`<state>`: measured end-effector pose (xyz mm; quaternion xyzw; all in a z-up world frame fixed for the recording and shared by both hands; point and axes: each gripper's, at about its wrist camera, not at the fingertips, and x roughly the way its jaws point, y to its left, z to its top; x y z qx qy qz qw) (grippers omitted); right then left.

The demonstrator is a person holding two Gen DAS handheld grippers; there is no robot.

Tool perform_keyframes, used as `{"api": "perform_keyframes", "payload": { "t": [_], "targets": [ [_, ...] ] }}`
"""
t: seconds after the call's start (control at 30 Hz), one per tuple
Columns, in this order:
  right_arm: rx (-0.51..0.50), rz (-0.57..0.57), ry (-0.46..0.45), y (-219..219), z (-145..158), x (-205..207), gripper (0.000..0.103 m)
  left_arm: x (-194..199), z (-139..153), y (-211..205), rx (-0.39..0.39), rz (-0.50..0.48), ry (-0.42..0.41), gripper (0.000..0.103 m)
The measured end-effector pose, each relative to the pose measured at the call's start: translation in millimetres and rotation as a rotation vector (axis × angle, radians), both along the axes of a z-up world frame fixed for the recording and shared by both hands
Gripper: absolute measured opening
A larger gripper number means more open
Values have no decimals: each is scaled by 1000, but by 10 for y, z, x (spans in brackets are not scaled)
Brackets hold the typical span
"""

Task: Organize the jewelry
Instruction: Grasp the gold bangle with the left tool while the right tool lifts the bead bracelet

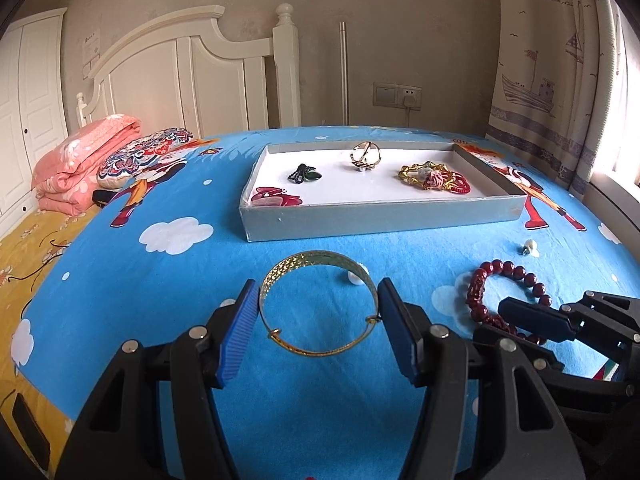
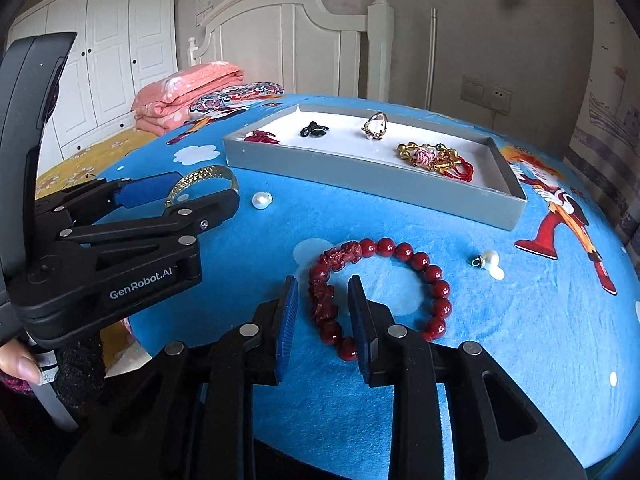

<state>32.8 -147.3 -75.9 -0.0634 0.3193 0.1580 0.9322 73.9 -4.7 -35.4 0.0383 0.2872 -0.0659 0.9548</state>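
Observation:
My left gripper (image 1: pixel 318 292) is shut on a gold bangle (image 1: pixel 316 264), its blue pads pressing the ring's two sides just above the blue bedsheet. The right wrist view has the same gripper (image 2: pixel 204 188) at the left with the bangle (image 2: pixel 200 174). A dark red bead bracelet (image 2: pixel 400 248) lies flat on the sheet. My right gripper (image 2: pixel 323 284) straddles its carved section, and small gaps show at both pads. A grey tray (image 1: pixel 380 216) with a white floor holds a red bow, a green pendant, a gold ring piece and a tangle of gold and red bracelets (image 1: pixel 436 178).
Two loose pearls lie on the sheet: one (image 2: pixel 261 201) beside the bangle and a pearl pendant (image 2: pixel 490 258) right of the bead bracelet. A folded pink quilt (image 1: pixel 76 168) and a patterned pillow (image 1: pixel 144 152) sit far left, and a curtain (image 1: pixel 560 80) hangs at right. A thumb (image 2: pixel 20 366) shows at lower left.

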Motion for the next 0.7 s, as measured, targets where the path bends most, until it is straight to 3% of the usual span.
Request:
{"api": "perform_keyframes", "payload": {
  "t": [0.03, 0.13, 0.7],
  "targets": [
    [-11, 10, -8, 16, -3, -14, 13, 0, -4, -5, -1, -2, 2, 59],
    [-50, 14, -41, 60, -18, -58, 13, -4, -6, -20, 1, -6, 1, 59],
    [-18, -34, -149, 2, 243, -164, 13, -230, 168, 14, -16, -28, -51, 59]
  ]
}}
